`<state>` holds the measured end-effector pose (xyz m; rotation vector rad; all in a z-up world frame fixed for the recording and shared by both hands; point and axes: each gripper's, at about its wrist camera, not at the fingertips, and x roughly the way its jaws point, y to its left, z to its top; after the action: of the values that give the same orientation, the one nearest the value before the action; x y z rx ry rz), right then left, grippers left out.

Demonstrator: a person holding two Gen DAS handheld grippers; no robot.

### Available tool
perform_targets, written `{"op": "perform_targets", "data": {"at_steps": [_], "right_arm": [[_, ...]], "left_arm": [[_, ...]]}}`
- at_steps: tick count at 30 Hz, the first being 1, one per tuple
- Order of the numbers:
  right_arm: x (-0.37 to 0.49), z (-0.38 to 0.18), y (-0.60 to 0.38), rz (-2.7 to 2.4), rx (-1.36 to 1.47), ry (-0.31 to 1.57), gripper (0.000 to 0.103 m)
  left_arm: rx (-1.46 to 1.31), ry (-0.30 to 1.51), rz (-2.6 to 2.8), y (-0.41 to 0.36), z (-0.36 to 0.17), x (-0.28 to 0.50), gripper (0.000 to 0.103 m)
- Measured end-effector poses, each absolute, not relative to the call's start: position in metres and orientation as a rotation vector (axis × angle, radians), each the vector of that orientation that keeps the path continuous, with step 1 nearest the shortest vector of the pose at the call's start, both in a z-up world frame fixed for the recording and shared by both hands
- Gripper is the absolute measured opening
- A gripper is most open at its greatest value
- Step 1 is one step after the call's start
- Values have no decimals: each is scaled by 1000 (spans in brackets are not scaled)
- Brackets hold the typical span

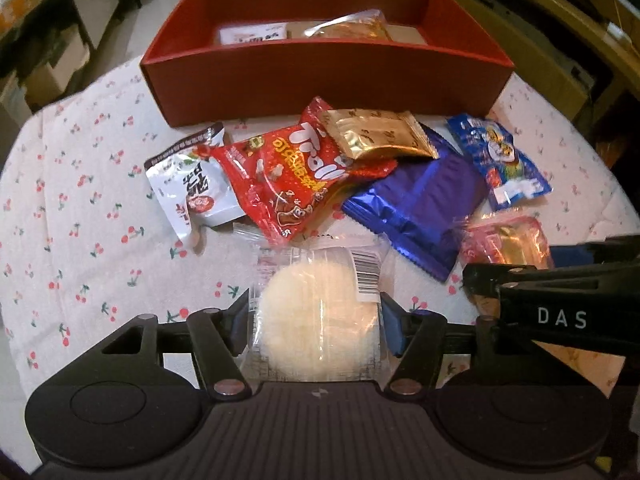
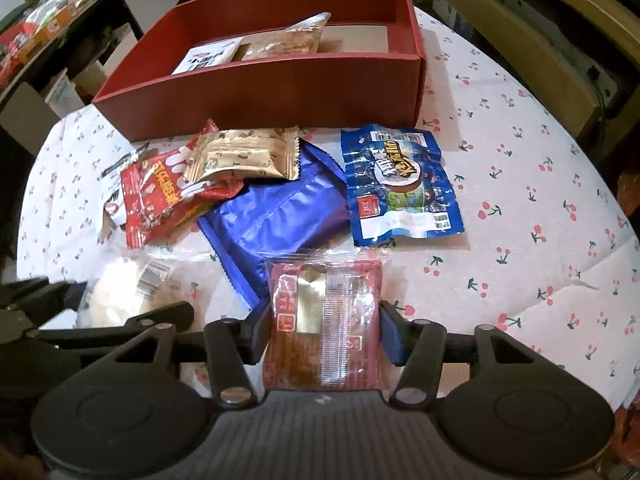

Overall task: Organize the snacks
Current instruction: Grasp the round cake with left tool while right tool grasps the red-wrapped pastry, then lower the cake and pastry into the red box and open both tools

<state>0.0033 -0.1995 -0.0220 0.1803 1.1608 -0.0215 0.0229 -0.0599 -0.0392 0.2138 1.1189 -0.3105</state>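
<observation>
Your left gripper (image 1: 316, 314) is clamped on the clear-wrapped rice cake (image 1: 316, 320), your right gripper (image 2: 324, 328) squeezing the red-wrapped pastry (image 2: 324, 320), both down at the cherry-print cloth (image 2: 520, 160). The other packets sit before the red box (image 1: 320, 80).

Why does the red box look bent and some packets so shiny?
Left wrist view: the fisheye lens bows the red box, and light glares off the purple packet. Right wrist view: edges curve too, and the gold packet gleams.
</observation>
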Motion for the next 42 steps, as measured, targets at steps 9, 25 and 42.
{"op": "perform_targets", "data": {"at_steps": [9, 25, 42], "right_arm": [[-8, -12, -194, -34, 123, 1113, 60], [-13, 20, -193, -51, 144, 988, 60], [29, 51, -204, -63, 180, 875, 60]], "left_arm": [[226, 1108, -323, -61, -33, 17, 65], [190, 1027, -314, -60, -6, 22, 64], [140, 922, -265, -68, 27, 63, 63]]}}
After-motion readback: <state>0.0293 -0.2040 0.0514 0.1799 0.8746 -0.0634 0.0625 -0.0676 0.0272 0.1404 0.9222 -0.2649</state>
